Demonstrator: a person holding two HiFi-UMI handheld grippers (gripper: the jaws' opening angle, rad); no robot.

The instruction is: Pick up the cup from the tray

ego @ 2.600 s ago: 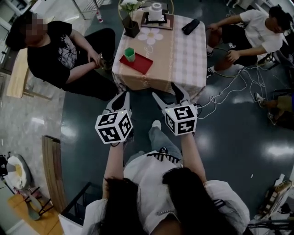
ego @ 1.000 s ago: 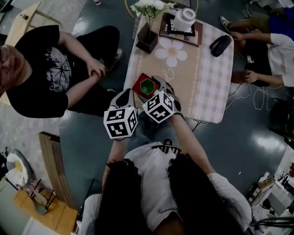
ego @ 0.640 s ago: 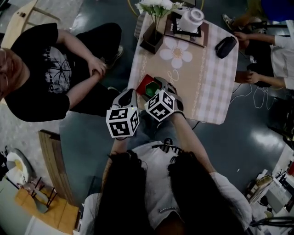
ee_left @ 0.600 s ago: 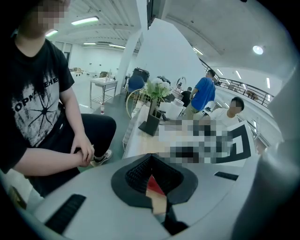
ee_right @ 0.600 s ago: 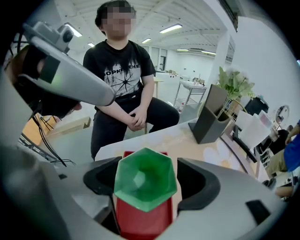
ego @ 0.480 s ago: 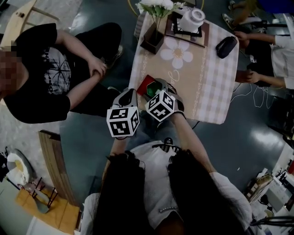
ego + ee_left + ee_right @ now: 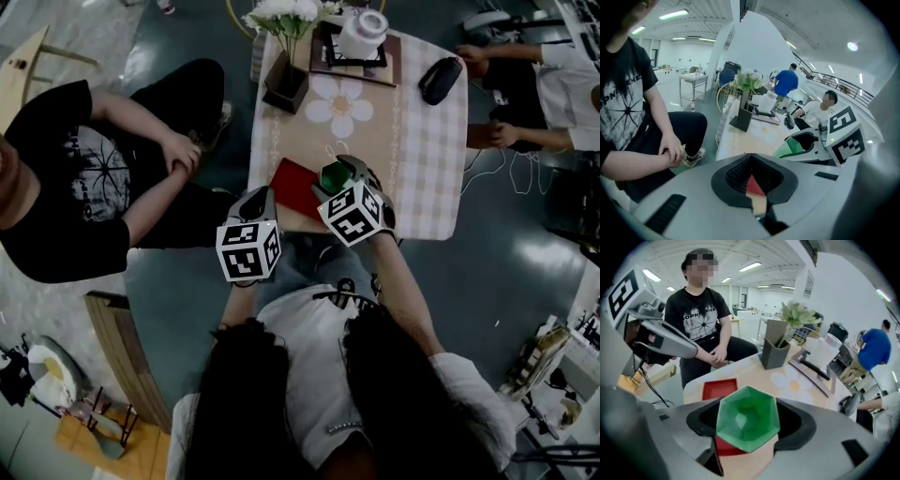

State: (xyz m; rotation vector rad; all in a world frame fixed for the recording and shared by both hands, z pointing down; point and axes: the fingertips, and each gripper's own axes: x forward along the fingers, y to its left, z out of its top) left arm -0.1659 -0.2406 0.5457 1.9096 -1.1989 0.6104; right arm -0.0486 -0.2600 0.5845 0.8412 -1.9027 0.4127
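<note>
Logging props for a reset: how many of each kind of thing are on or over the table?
cup: 1
tray: 1
vase: 1
jar: 1
board: 1
pouch: 1
total: 6

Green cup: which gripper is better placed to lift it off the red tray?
Right. The right gripper's jaws are closing around the green cup; the left gripper, jaws together and empty, hangs beside the tray.

Green hexagonal cup (image 7: 333,175), upright, at red tray (image 7: 292,185) edge

floor (image 7: 506,281): dark, glossy | table (image 7: 427,159): checked cloth | ceiling lights (image 7: 750,266): strips, lit
</note>
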